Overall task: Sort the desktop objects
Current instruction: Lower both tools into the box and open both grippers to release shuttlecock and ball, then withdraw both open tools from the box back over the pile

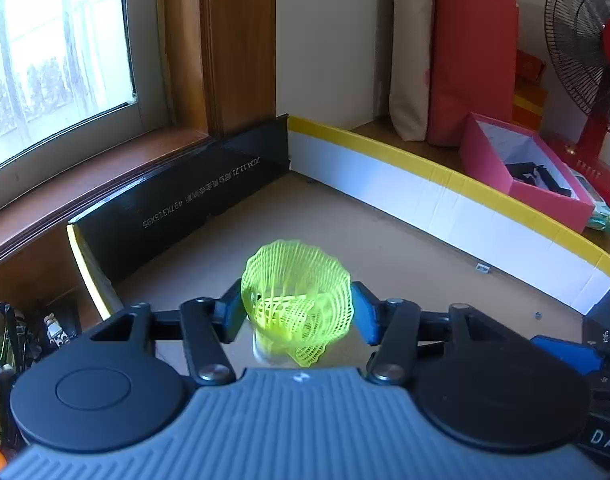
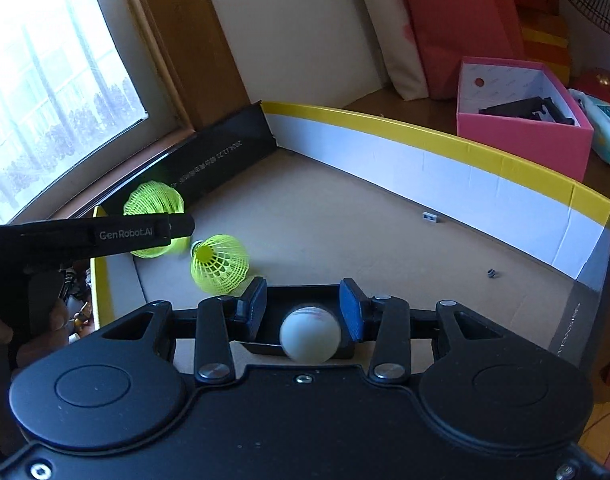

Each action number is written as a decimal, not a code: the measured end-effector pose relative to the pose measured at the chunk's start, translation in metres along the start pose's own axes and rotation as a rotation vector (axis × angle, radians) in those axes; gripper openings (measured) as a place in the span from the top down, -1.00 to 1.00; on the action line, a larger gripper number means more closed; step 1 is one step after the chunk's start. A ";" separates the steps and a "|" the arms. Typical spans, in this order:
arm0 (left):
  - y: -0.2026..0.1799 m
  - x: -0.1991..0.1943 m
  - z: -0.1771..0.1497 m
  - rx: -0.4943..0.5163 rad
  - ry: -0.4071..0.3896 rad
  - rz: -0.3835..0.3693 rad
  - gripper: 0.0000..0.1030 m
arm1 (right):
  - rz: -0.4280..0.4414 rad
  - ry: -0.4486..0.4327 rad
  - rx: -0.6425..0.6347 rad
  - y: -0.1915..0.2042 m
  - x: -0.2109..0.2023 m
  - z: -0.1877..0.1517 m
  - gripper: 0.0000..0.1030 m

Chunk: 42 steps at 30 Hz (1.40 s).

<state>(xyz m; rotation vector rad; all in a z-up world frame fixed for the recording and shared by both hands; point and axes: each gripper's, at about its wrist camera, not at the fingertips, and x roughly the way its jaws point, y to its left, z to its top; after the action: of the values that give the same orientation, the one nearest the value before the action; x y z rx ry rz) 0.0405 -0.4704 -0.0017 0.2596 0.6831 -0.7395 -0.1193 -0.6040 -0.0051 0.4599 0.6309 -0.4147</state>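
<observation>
Both grippers tilt downward over a shallow cardboard tray (image 1: pixel 445 196) with a black wall on the window side and a white, yellow-edged wall at the back. In the left wrist view the left gripper (image 1: pixel 297 308) points toward the tray's far corner, its blue pads standing apart on either side of a neon-yellow mesh shuttlecock (image 1: pixel 297 292). The skirt faces away from the camera, the pale cork end sits near the gripper body, and the pads lie just beside the mesh without visibly squeezing it, so the jaws read as open around it. Whether the shuttlecock rests on the tray floor or is off it cannot be told. In the right wrist view that same gripper reaches in from the left as a dark bar, with a hand (image 2: pixel 37 328) on its handle at the left edge and the shuttlecock's skirt showing behind its tip. A second yellow shuttlecock (image 2: pixel 219 264) lies on its side on the tray floor just ahead of the right gripper (image 2: pixel 309 308), cork end toward the other gripper. The right gripper's blue pads stand apart with a white ball (image 2: pixel 310 334) low between them. A gap shows on the left side of the ball, the right pad is close to it, and the ball is blurred, so whether it is pinched cannot be told. A pink box (image 2: pixel 521 136) sits beyond the tray's back wall, well apart from both grippers.
</observation>
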 end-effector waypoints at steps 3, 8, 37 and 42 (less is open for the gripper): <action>-0.002 0.000 0.000 -0.005 0.010 0.018 -0.58 | 0.004 -0.005 0.003 -0.003 0.000 0.002 0.13; -0.006 -0.004 0.000 -0.006 0.005 0.059 -0.97 | 0.004 -0.009 0.010 -0.007 0.001 0.003 -0.18; 0.006 -0.039 -0.018 -0.061 0.043 0.214 -1.00 | 0.023 0.030 -0.005 -0.003 0.001 -0.002 -0.69; 0.016 -0.052 -0.027 -0.074 0.043 0.231 -1.00 | 0.009 0.020 -0.016 0.003 -0.001 -0.002 -0.69</action>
<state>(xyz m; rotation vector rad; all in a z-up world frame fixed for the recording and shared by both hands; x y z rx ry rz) 0.0110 -0.4195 0.0116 0.2819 0.7068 -0.4880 -0.1197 -0.6005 -0.0045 0.4520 0.6506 -0.3973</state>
